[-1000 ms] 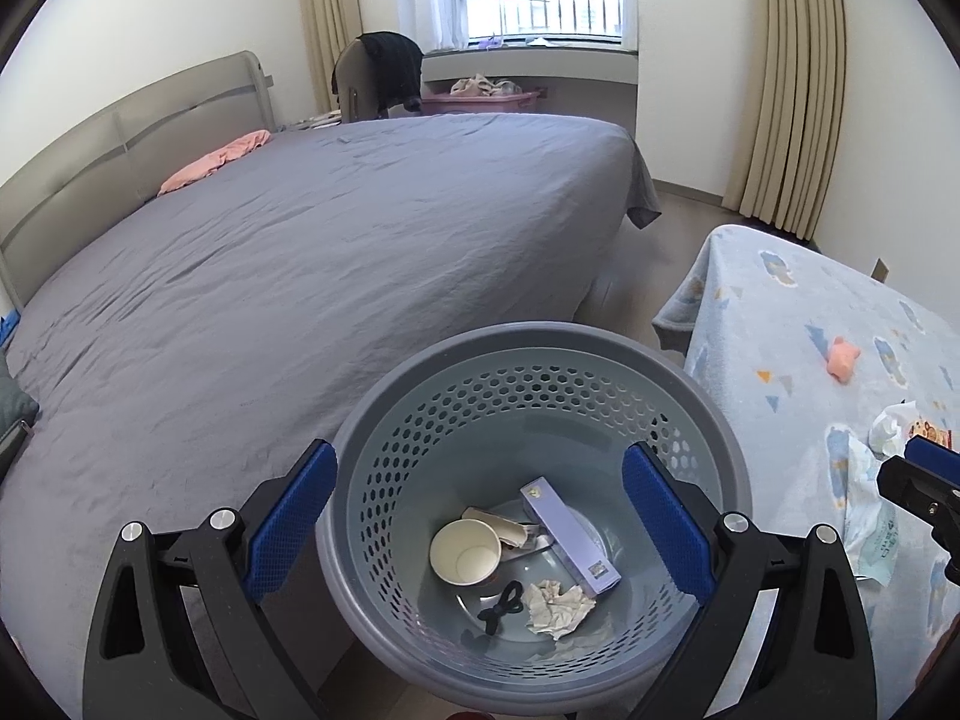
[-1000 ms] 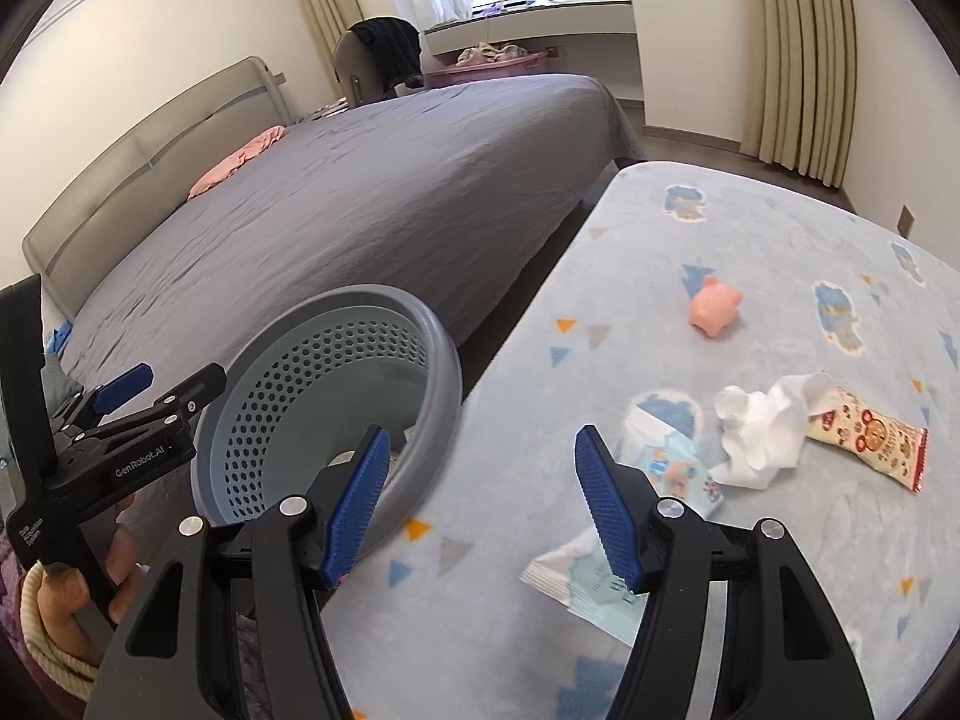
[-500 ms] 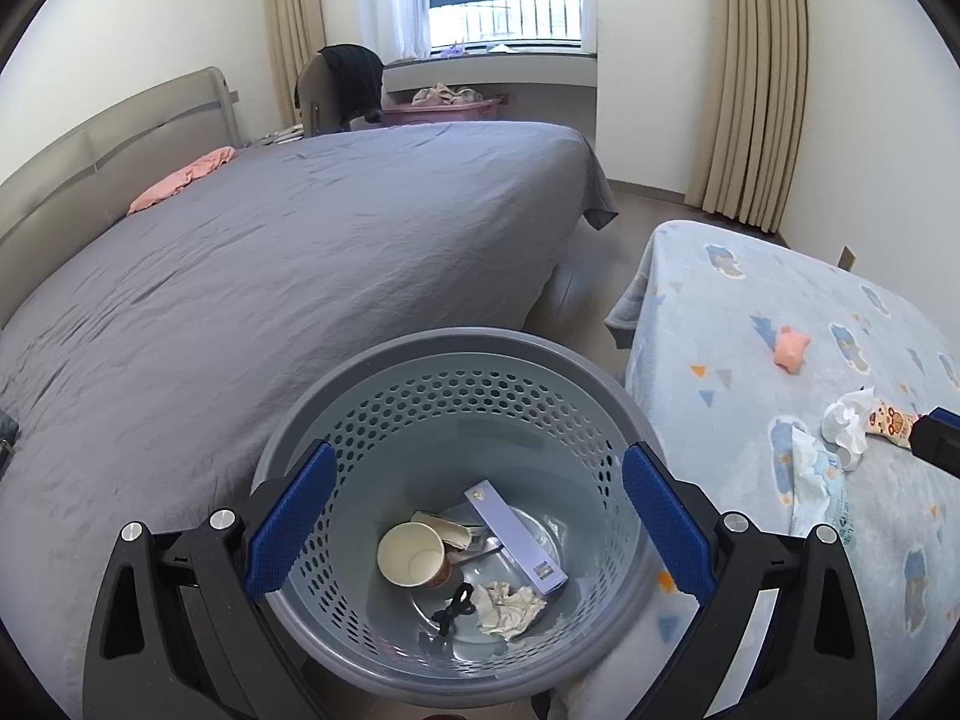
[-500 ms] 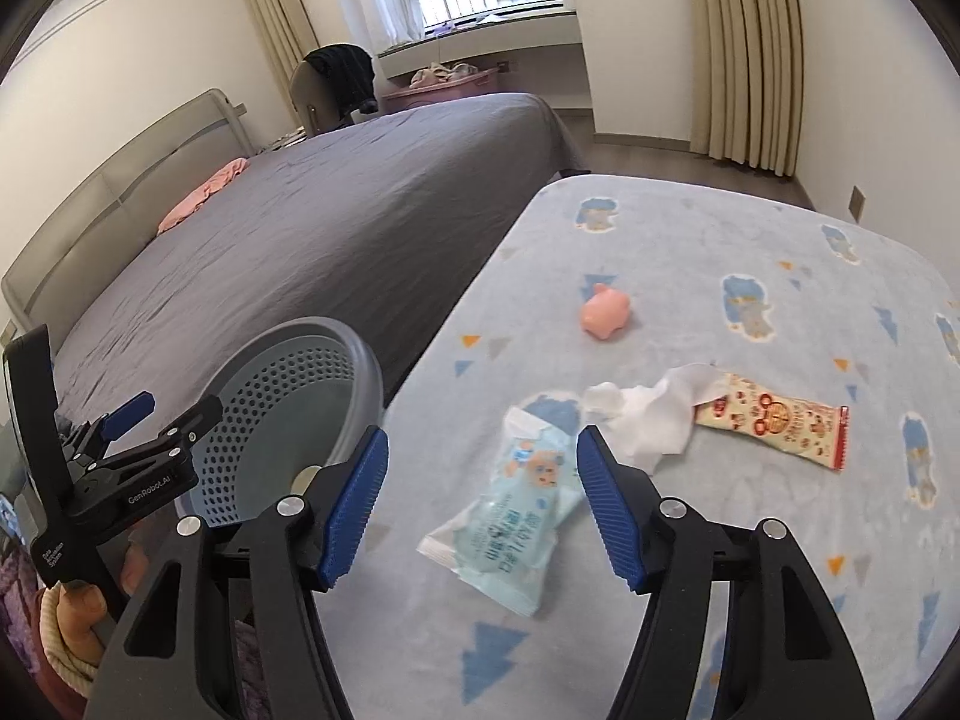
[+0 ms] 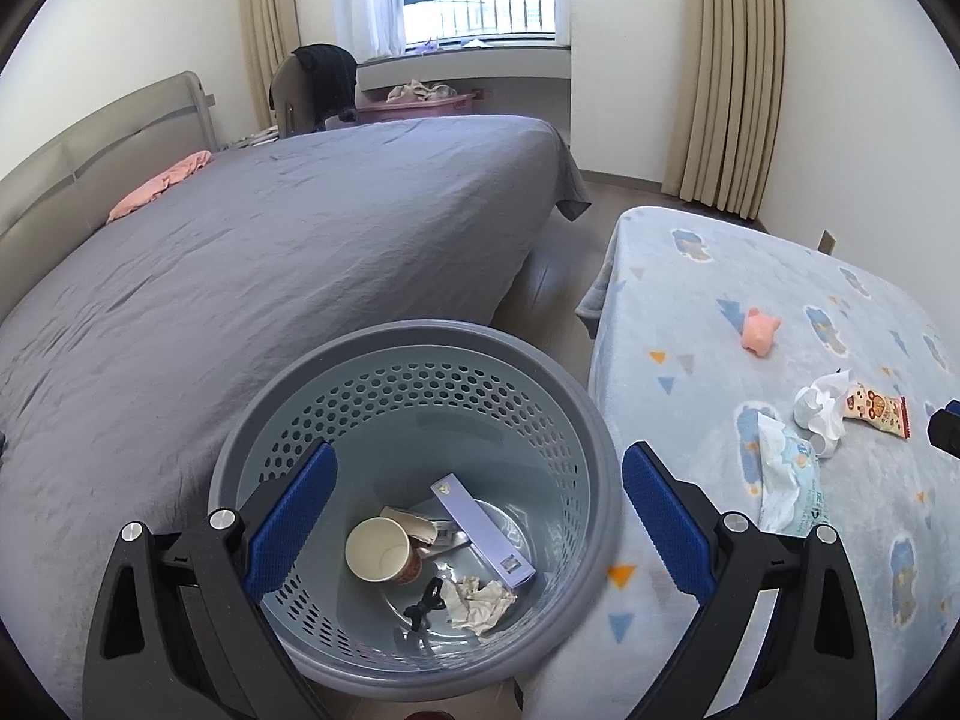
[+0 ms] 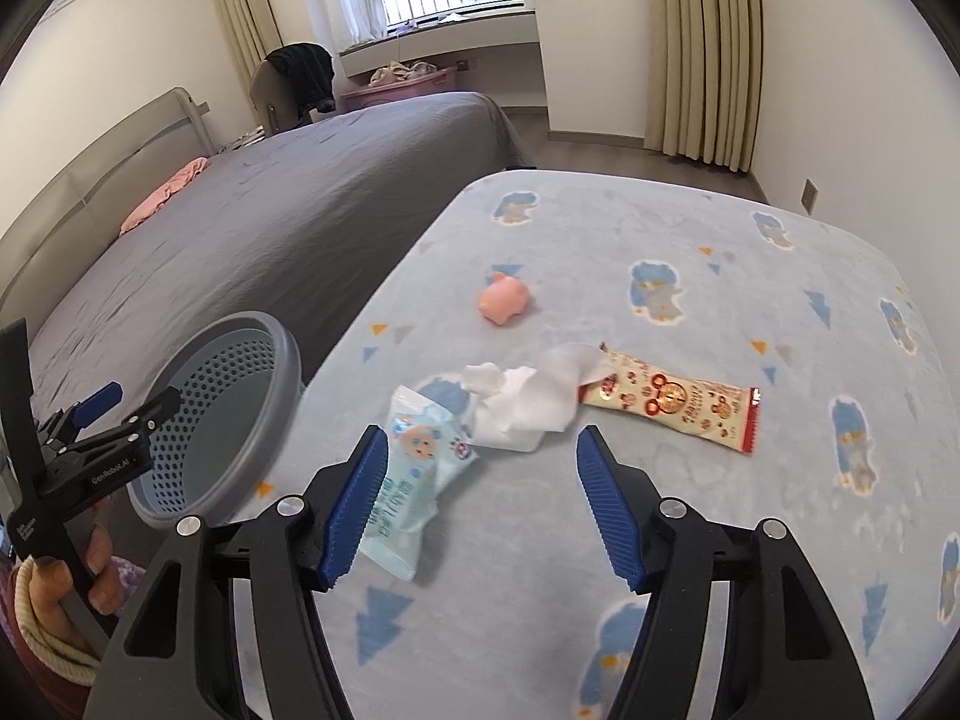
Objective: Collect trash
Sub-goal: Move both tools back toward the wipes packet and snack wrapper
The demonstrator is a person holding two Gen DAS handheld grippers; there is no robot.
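Trash collection looks partly done: the grey basket [image 5: 414, 669] under the open, empty left tool [image 5: 474, 525] already holds a paper cup [image 5: 381, 552], a purple box [image 5: 483, 531] and a crumpled tissue [image 5: 480, 597]. Beyond the open, empty right tool [image 6: 477, 504], a wipes packet [image 6: 414, 456], white tissue [image 6: 528, 399] and snack wrapper [image 6: 678, 405] remain on the tabletop [image 6: 690, 252], with a pink pig toy [image 6: 504, 300] farther back.

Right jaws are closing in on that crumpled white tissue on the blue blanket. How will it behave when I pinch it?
The crumpled white tissue looks thin and loosely bunched, so it will probably squash flat and hang limp. It seems very light, likely lifting easily. One end overlaps the printed snack wrapper and it touches the pale blue wipes packet, so either might shift.
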